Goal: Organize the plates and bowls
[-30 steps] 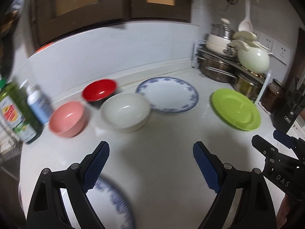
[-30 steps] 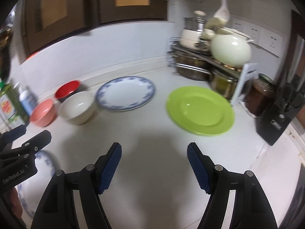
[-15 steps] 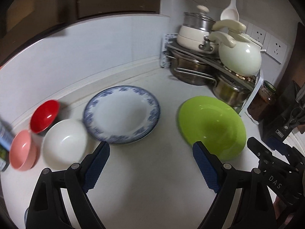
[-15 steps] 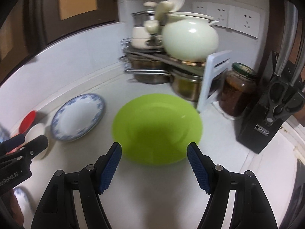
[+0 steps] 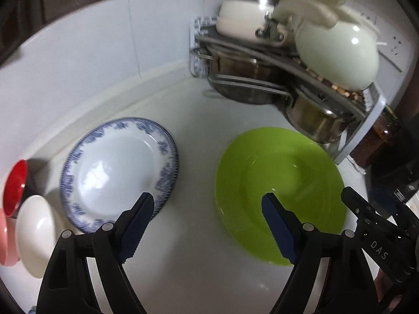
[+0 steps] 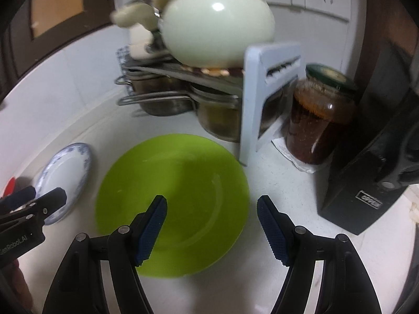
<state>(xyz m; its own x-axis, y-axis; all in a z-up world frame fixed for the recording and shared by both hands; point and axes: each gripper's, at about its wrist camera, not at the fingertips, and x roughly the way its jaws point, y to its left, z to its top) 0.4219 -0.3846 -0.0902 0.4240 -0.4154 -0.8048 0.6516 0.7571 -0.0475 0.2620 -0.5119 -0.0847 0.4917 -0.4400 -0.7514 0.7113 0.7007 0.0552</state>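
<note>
Sorting barely begun: every dish lies loose on the counter

The green plate [image 6: 172, 204] lies flat beside the pot rack [image 6: 267, 91], the blue-rimmed plate [image 5: 117, 170] well apart to its left, with the white bowl [image 5: 34, 233], red bowl [image 5: 14, 185] and pink bowl [image 5: 5, 240] clustered beyond; nothing looks stacked yet. The right gripper [image 6: 212, 230] hovers wide open and empty over the green plate; the left gripper [image 5: 207, 230], also empty, has just been closing slightly.

Bare counter [image 5: 193, 120] lies between the blue-rimmed plate [image 5: 115, 167] and green plate [image 5: 277, 183]; a pot rack [image 6: 251, 91] crowds behind.
</note>
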